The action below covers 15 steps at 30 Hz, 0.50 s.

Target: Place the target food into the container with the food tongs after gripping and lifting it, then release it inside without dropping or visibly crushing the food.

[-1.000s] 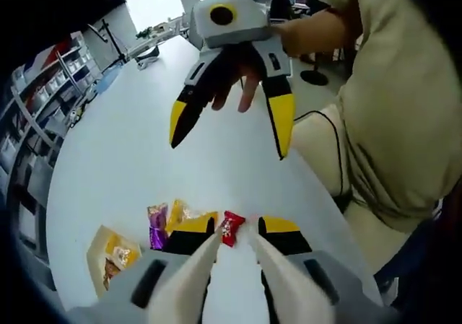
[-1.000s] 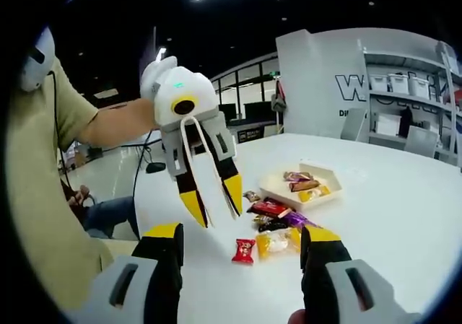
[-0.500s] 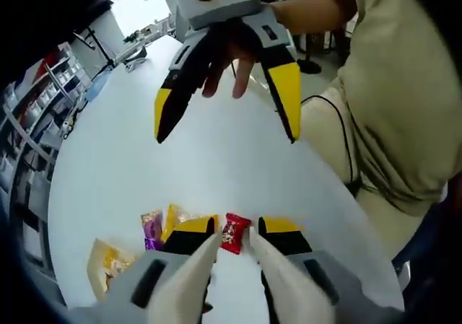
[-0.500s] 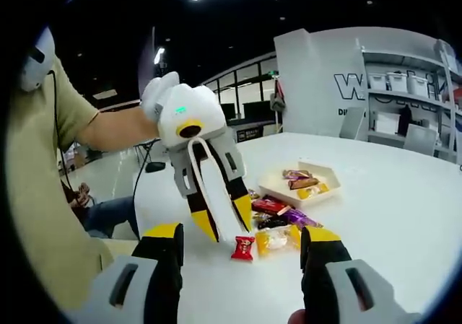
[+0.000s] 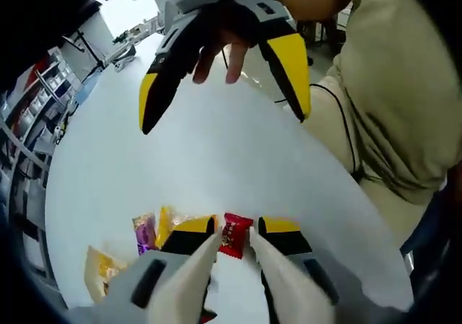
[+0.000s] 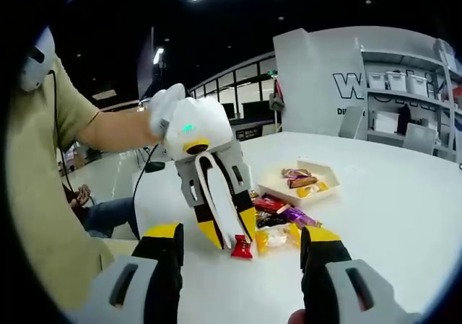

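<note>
One white table (image 6: pixel 390 216) carries everything, and the shallow tray (image 6: pixel 328 176) of wrapped sweets is set beyond a loose pile. Against a second ago, the left gripper (image 6: pixel 231 239) is brought lower, down to the tabletop. Its jaws are pressed onto the food tongs (image 6: pixel 216 201), whose tips are parted either side of the red candy (image 6: pixel 242 247). The candy lies on the table, short of the tray. The right gripper (image 5: pixel 224 86) is held wide open and empty. A gentle pinch is judged to be next; nothing is lifted yet.
</note>
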Each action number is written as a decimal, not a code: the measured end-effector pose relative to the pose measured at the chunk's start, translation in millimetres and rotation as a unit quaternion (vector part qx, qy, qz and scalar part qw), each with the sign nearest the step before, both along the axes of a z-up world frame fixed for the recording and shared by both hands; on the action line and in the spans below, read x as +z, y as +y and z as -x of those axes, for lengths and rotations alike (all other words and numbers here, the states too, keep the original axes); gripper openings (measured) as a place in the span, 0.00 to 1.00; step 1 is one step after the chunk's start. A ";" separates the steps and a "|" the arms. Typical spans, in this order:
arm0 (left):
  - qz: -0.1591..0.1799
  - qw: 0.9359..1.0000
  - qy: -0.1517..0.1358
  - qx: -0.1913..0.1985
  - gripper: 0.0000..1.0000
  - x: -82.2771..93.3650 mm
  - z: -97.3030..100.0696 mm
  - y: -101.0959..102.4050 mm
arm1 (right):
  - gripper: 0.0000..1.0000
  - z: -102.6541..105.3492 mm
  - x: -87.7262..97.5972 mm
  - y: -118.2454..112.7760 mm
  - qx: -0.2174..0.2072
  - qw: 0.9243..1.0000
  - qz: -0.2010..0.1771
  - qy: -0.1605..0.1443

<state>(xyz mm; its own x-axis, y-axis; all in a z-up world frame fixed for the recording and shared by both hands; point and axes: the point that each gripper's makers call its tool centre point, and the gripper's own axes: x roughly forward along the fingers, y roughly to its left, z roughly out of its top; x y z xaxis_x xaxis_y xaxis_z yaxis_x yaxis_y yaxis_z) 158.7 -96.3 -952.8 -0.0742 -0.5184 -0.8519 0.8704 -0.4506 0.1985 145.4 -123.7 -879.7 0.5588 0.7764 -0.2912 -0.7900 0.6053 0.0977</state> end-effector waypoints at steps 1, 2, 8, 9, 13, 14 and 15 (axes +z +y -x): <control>0.000 1.000 0.000 0.000 0.23 0.0 -0.2 -0.3 | 0.64 -0.1 0.0 -0.3 0.000 1.000 0.000 0.000; 0.001 1.000 0.001 0.000 0.23 -0.1 -0.3 -1.0 | 0.64 -0.1 -0.2 -0.6 -0.001 1.000 -0.001 0.000; -0.010 1.000 -0.006 -0.011 0.23 -8.2 -1.1 -3.9 | 0.64 0.5 -0.6 0.2 0.000 1.000 0.000 0.001; -0.010 1.000 -0.006 -0.011 0.23 -8.8 -1.4 -4.2 | 0.64 0.6 -0.5 0.2 0.000 1.000 0.000 0.001; -0.018 1.000 -0.008 -0.012 0.23 -12.5 -2.8 -1.9 | 0.64 0.4 -1.0 -1.3 -0.001 1.000 0.000 0.001; -0.019 1.000 -0.007 -0.011 0.23 -13.1 -3.1 -1.1 | 0.64 0.5 -1.3 -1.8 -0.002 1.000 -0.001 0.002; -0.017 1.000 -0.006 -0.009 0.23 -12.4 -3.5 -1.2 | 0.64 0.7 -1.8 -2.1 -0.003 1.000 0.000 0.002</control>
